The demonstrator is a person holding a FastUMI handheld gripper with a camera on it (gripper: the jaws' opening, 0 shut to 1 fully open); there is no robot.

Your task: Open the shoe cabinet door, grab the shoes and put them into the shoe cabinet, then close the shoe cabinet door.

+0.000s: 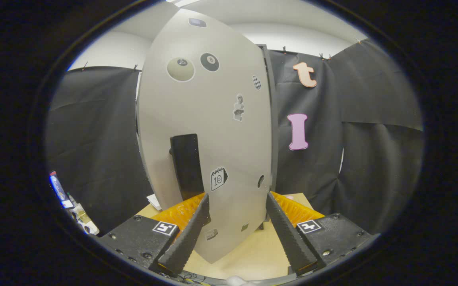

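Note:
The shoe cabinet (209, 131) stands upright on a light wooden table (253, 254), just ahead of my fingers. Its grey door carries several stickers and faces me. A black rectangular handle (186, 165) sits on the door's left part, just above and beyond my left fingertip (204, 198). The cabinet's dark side edge (272, 119) runs along the door's right. I cannot tell whether the door is fully shut. My gripper (237, 195) is open, its fingers spread wide in front of the door's lower part with nothing between them.
Black cloth walls close in behind and on both sides of the cabinet. A white flat item (154, 201) lies on the table by the cabinet's left foot. Small clutter (72, 204) sits low at the far left, off the table.

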